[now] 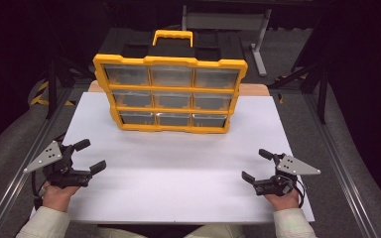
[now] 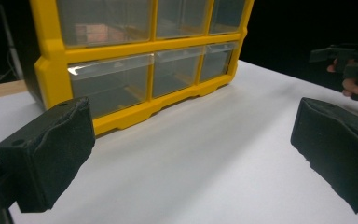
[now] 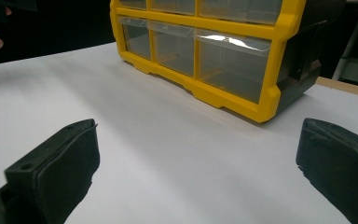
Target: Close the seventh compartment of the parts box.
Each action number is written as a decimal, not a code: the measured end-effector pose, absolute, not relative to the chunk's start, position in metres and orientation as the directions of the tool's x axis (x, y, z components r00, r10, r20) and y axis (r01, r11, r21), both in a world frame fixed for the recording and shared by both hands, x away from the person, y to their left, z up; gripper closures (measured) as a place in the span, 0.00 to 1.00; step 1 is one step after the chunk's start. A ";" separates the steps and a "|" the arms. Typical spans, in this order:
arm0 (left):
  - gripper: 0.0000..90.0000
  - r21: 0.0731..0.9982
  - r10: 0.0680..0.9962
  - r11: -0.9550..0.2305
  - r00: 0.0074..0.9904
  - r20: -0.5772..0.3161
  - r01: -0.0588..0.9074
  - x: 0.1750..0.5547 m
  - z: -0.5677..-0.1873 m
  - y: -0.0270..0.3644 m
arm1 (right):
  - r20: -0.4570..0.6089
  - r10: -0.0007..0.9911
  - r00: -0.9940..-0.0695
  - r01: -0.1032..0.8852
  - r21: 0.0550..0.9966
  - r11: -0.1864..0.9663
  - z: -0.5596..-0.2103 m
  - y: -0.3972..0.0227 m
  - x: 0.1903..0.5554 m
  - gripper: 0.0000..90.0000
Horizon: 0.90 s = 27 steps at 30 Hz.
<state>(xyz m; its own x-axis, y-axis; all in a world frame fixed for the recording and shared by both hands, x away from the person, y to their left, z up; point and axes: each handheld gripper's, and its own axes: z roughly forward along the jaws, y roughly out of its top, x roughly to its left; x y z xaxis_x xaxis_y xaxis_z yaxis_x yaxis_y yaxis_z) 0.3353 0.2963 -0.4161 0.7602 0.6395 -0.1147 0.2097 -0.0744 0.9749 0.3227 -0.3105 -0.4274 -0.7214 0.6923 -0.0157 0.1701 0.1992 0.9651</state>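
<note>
A yellow and black organizer case (image 1: 170,92) with nine clear drawers stands upright at the back middle of the white table (image 1: 178,173), all drawers pushed in. Its lower drawers show in the left gripper view as the case (image 2: 140,70) and in the right gripper view as the case (image 3: 214,51). My left gripper (image 1: 90,156) rests open near the table's front left, jaws wide apart and holding nothing. My right gripper (image 1: 257,164) rests open near the front right, also holding nothing. Both point toward the case from well in front of it.
A yellow carry handle (image 1: 173,36) tops the case. A wooden board edge (image 1: 253,89) shows behind the white table. Metal frame legs (image 1: 258,39) stand at the back right. The person's other hand and gripper (image 2: 354,70) show far right in the left gripper view.
</note>
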 end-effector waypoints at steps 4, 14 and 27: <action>0.00 0.976 0.652 -0.075 0.751 -0.106 0.203 0.332 -0.425 0.303 | -0.017 0.688 -0.726 0.164 0.966 0.198 -0.429 -0.311 0.324 0.00; 0.01 0.982 0.651 -0.058 0.753 -0.098 0.179 0.331 -0.448 0.315 | -0.032 0.673 -0.739 0.135 0.971 0.195 -0.435 -0.316 0.325 0.00; 0.00 0.971 0.673 -0.047 0.726 -0.143 0.235 0.342 -0.465 0.315 | -0.010 0.696 -0.718 0.156 0.972 0.175 -0.442 -0.319 0.328 0.00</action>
<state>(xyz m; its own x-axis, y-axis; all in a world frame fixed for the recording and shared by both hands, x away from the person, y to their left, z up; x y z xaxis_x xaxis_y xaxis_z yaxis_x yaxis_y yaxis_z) 0.3416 0.3151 -0.4648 0.7258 0.6728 -0.1433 0.2352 -0.0471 0.9708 0.3282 -0.3185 -0.4416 -0.7181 0.6959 -0.0102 0.1558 0.1751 0.9721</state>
